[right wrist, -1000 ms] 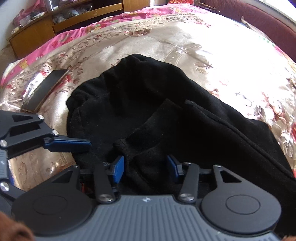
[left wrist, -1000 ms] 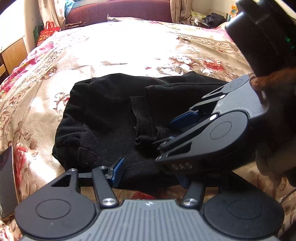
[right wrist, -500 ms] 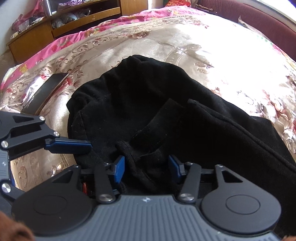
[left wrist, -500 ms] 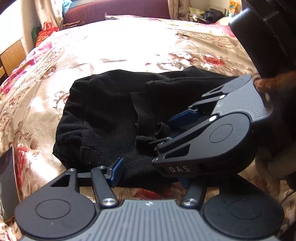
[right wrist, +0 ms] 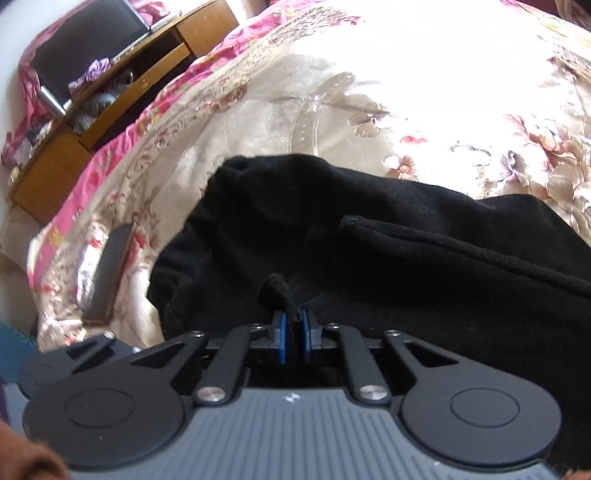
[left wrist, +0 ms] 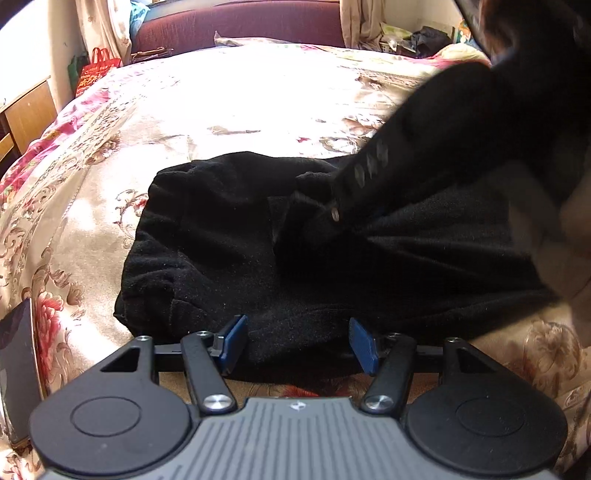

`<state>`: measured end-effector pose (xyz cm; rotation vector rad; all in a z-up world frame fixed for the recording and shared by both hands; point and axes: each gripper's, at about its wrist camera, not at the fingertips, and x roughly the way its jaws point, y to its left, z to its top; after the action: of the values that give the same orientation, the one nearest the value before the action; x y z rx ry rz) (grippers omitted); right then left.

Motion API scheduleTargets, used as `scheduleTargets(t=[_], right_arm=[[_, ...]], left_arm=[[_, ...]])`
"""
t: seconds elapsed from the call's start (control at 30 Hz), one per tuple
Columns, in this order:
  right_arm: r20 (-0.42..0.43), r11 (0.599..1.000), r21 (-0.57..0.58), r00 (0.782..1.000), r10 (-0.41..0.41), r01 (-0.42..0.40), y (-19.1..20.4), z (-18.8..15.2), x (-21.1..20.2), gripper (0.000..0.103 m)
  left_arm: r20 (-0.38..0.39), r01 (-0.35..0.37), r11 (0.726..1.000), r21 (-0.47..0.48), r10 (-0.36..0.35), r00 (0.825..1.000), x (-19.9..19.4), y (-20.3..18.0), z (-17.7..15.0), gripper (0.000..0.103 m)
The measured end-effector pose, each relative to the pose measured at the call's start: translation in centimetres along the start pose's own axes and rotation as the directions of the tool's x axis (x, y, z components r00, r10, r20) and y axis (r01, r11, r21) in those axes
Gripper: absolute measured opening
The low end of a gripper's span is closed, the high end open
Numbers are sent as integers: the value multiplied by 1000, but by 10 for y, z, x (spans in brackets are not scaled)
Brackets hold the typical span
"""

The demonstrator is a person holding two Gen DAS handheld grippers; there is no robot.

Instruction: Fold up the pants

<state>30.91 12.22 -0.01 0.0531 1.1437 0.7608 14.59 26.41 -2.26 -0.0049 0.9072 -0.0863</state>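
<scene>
Black pants (left wrist: 221, 240) lie bunched on a floral bedspread (left wrist: 240, 92). My left gripper (left wrist: 297, 343) stands open at their near edge, and the cloth lies between its blue pads (left wrist: 232, 341) without being pressed. My right gripper (left wrist: 327, 219) reaches in from the upper right, blurred, its tips in the middle of the pants. In the right wrist view the right gripper (right wrist: 293, 332) has its jaws closing, the blue pads (right wrist: 281, 336) pinching a raised fold of the pants (right wrist: 406, 266). A small tuft of cloth sticks up just past the pads.
A flat dark device (left wrist: 16, 369) lies on the bedspread left of the pants, seen again in the right wrist view as the device (right wrist: 107, 273). A wooden cabinet (right wrist: 110, 110) stands beyond the bed's edge. A maroon headboard (left wrist: 240, 26) and a red bag (left wrist: 96, 70) are at the far end.
The right gripper's jaws have come together on a fold of the pants, and it has rolled and risen a little. The left gripper has stayed put, still open.
</scene>
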Motion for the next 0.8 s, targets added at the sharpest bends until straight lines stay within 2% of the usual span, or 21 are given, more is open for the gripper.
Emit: scheduleTargets(t=[0.2,0.27,0.33,0.43,0.53,0.67,0.77,0.8], right_arm=[[105,992,25,987,124,-127,22,30,-6,10],[138,993,-28,983,121,-118,36,35,-1,10],[158,995,-79,985,74,-62,49,35,13,11],[46,992,-114,997,54,-49,51,26,54,15],[-77,984,-86,986,150,-156,45,12,75,12],[-87,977,-135,984,153,-164,52,9,70,14],[-26,975,-109,981,191,-193,44,23,49,15],[3,977,-121,985,175,-173,42,29,42,15]], left_arm=[[9,-14,1000,-11,14,1000,1,3,2,74],[9,-18,1000,-12,18,1000,1,4,2,74],[5,-21,1000,-14,21,1000,0,2,0,74],[-9,-26,1000,-11,26,1000,1,0,-2,75],[-24,-44,998,39,45,999,-1,-7,-9,75],[-44,-33,998,50,36,998,-4,-10,-14,75],[-26,-39,999,27,40,999,-7,-6,-11,75],[-18,-40,999,9,40,999,-8,-5,-9,75]])
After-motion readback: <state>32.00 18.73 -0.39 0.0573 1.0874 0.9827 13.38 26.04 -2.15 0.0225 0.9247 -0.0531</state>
